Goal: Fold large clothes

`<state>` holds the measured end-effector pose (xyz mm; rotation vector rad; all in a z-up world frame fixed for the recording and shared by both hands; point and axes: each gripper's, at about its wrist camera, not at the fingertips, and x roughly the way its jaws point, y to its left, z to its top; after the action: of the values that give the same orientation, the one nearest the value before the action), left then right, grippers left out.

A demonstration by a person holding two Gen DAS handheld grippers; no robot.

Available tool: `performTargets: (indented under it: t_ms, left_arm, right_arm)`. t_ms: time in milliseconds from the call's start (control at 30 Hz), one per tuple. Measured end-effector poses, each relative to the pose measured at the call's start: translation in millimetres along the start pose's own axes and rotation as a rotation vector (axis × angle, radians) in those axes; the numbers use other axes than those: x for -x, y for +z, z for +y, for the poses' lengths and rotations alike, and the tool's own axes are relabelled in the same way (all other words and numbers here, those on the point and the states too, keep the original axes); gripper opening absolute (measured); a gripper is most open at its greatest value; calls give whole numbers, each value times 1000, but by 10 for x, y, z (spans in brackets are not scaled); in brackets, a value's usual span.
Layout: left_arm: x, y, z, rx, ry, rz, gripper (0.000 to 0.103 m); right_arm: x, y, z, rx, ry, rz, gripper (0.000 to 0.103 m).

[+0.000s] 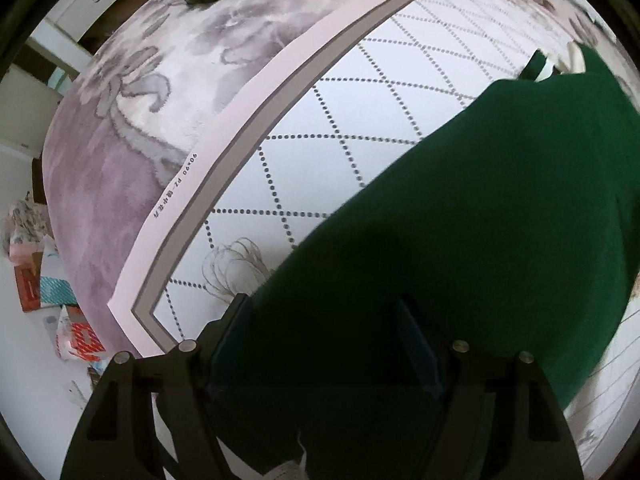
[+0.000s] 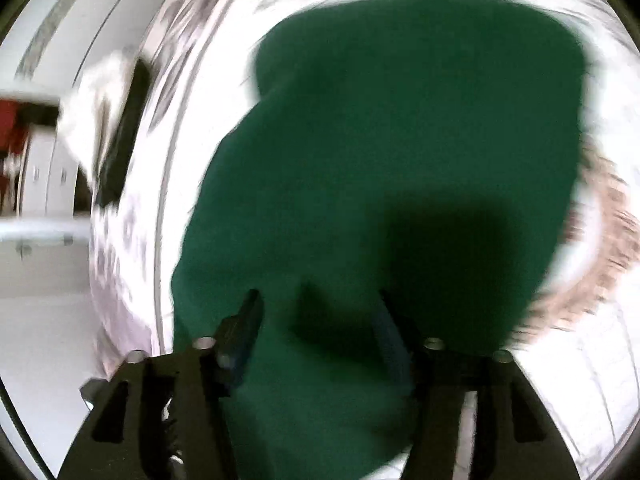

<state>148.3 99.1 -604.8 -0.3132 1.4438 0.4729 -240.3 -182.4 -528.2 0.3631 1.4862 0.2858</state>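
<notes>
Green garment (image 1: pixel 460 240) long axis running diag. lower-left to upper-right, both tongs released above it

The left gripper (image 1: pixel 324 312) is directed straight downward with its two dark fingers (image 1: pixel 230 332) spread apart and nothing clamped between them, while the right gripper (image 2: pixel 318 308), rendered with motion blur, is angled steeply downward with its jaws likewise parted and unloaded.
</notes>
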Motion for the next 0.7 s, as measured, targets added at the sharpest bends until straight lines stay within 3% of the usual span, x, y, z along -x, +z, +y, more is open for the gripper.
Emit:
performTargets:
  t_ms: [33,67,167,267,333,367,400,433,467,533,700]
  left_arm:
    - [16,-12,-9,10,1,-7,72]
    - [32,-32,-35,22,-8,-16,72]
    - [3,-24,-45,76,-59,-30,86]
    - [-9,26,-88,113,-77,-32,88]
    - [6,58,-127,116,-68,-39,88]
    - [6,81,-131,113,-62,-44,88]
    - [19,93,-156,108,-57,-49,88]
    - [32,102,-178,101,-50,-54,88]
    - [56,105,-213,89,-42,-58,88]
    - [102,104,-264,62,-39,-63,88]
    - [263,-19,-440,-20,-29,-84,88]
  right_arm:
    - [72,-12,-177,-33,-6,-26,90]
    - [146,40,-432,-86,-5,-48,94]
    - [58,219,-1156,-238,126,-64,94]
    - [-345,435,-1409,-273,255,-30,96]
    - [-426,508,-1465,-268,274,-64,96]
    - [-467,509,-1377,-264,277,-89,87]
    - [-453,495,-1347,-259,269,-104,69]
    - [-432,440,-1381,-278,268,-109,33]
    - [-409,379,-1449,-316,299,-114,22]
    - [-354,203,-1575,-419,352,-148,16]
    - [177,-635,-1966,-621,251,-263,14]
